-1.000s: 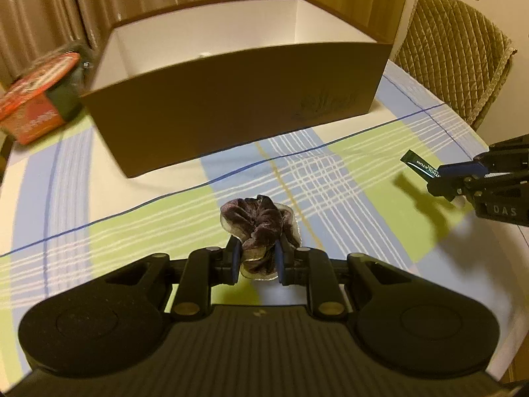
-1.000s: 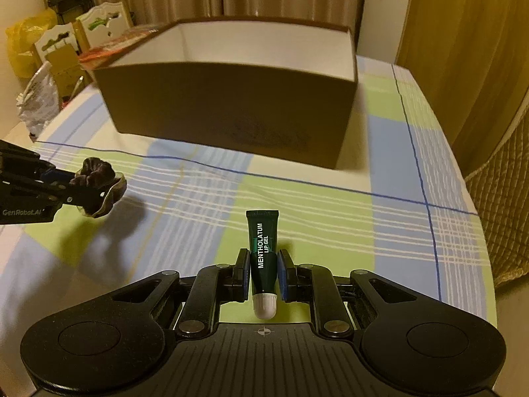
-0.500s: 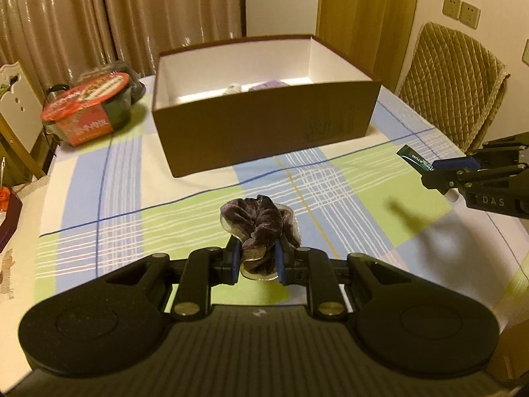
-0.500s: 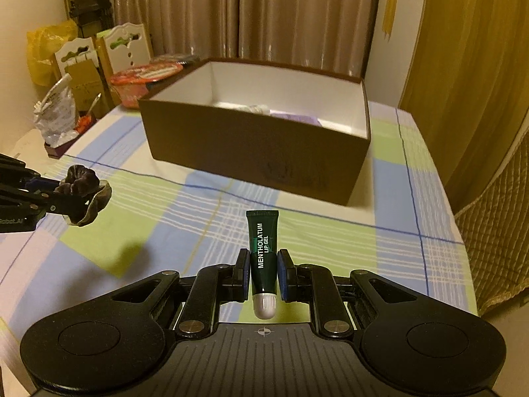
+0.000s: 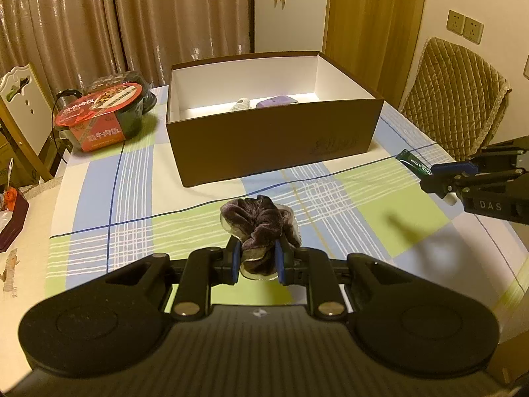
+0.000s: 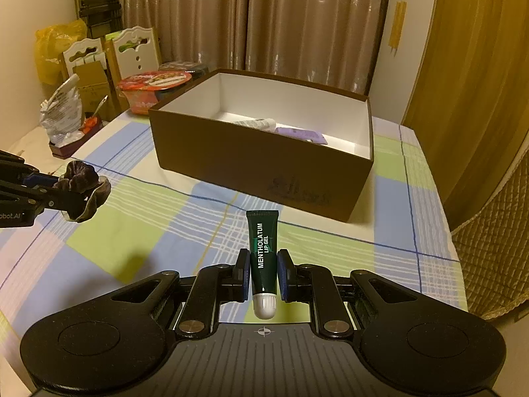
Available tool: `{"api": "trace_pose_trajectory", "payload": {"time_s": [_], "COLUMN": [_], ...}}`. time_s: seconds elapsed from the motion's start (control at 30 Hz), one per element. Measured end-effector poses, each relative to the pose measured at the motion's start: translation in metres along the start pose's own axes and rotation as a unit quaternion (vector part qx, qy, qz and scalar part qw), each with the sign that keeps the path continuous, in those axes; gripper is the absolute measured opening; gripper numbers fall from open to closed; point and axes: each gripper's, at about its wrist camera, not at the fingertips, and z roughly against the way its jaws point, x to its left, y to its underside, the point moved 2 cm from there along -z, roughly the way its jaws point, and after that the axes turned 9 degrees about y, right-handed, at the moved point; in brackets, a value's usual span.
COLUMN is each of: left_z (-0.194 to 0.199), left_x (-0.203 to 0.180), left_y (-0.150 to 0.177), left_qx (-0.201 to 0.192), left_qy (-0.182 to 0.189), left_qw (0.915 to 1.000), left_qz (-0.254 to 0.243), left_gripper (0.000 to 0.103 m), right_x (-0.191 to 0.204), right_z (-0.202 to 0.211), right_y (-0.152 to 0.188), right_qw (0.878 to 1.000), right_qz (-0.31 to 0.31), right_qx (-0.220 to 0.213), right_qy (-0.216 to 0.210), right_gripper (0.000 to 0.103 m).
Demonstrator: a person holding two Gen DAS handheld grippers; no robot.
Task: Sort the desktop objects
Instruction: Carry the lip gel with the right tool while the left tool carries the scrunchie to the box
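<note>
My left claw (image 5: 256,258) is clenched on a dark velvet scrunchie (image 5: 259,220), held above the checked counter (image 5: 132,198) short of the brown box (image 5: 274,145). My right claw (image 6: 263,274) grips a green lip gel tube (image 6: 263,248), cap toward me. Only the right view lets me read the tube's label, while the left view shows it merely as a tip poking from the claw; both views show a white tube (image 6: 261,122) and a purple item (image 6: 301,134) lying inside the box.
</note>
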Motion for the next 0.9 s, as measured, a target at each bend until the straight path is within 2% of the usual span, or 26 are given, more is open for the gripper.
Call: {"api": "trace_pose_trajectory", "payload": {"time_s": [0.27,0.43,0.57,0.73,0.9], "left_z": [-0.01,-0.016,-0.027,-0.057,-0.1], "left_x": [-0.001,0.002,0.008,0.02,0.039], "left_y": [-0.017,-0.05,-0.089,-0.143,-0.181], "left_qx": [-0.004,-0.022,-0.041,-0.055,-0.048], "left_qy": [0.003,0.001,-0.001,-0.008,-0.02], "left_qw": [0.9999,0.9994,0.9984,0.9969,0.997], "left_qz": [-0.01,-0.027,-0.039,-0.055,-0.058], "left_gripper": [0.017,0.017,0.017,0.017,0.017], "right_x": [-0.014,-0.031,-0.048,-0.061,-0.065], "right_z": [-0.004,-0.011,-0.025,-0.066,-0.124], "right_y": [-0.011,-0.046,-0.084,-0.131,-0.165], "right_qw": [1.0,0.999,0.998,0.997,0.998], "right_qz": [-0.002,-0.004,-0.006,-0.002,-0.002], "right_qx": [-0.008,-0.036,-0.06,-0.07,-0.045], "right_qy": [0.0,0.0,-0.001,-0.011,-0.037], "right_gripper": [0.016,0.016,0.016,0.016,0.016]}}
